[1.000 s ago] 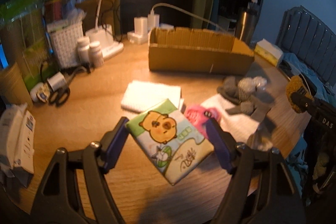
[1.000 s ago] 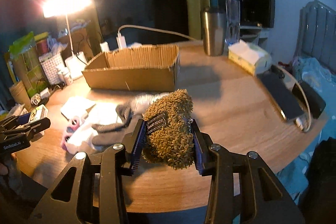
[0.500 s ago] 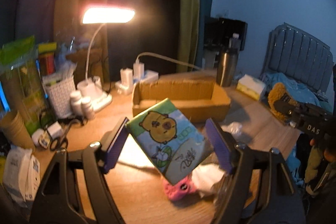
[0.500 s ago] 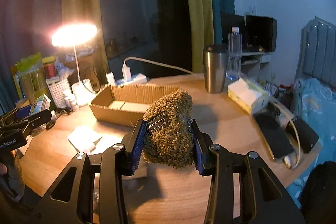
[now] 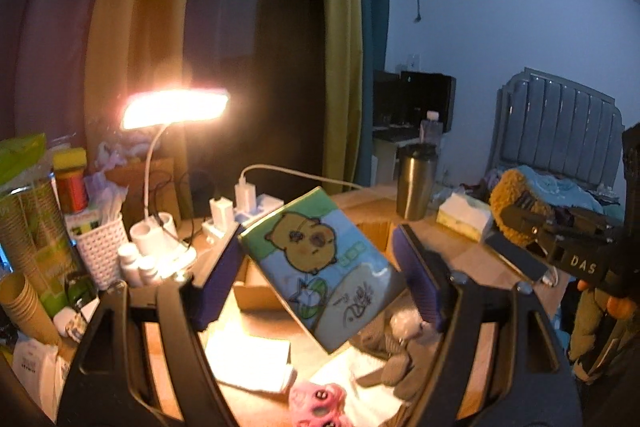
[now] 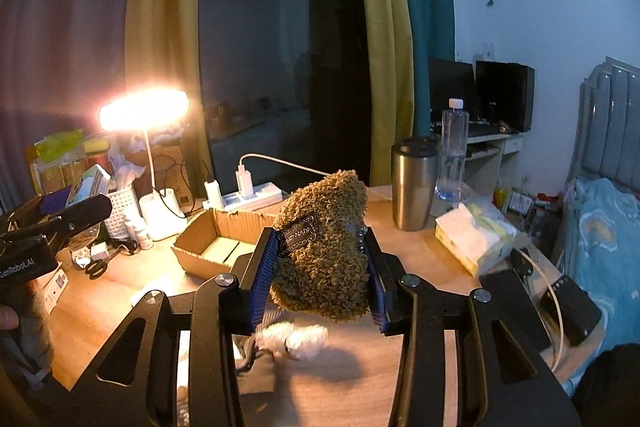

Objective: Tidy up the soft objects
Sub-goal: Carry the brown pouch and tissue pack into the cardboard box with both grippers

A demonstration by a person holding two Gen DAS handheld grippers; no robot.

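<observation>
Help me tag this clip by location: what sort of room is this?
Most likely a bedroom with a desk: a padded headboard and blue bedding beside the cluttered wooden table, lit by a desk lamp.

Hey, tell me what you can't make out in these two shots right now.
- Cardboard box, left wrist view: mostly hidden behind the tissue pack held in the left hand-held gripper.
- Box contents, right wrist view: near end covered by the brown fuzzy item in the right hand-held gripper.
- Pink toy: cut off by the bottom edge.
- Bottle labels: too small to read.
</observation>
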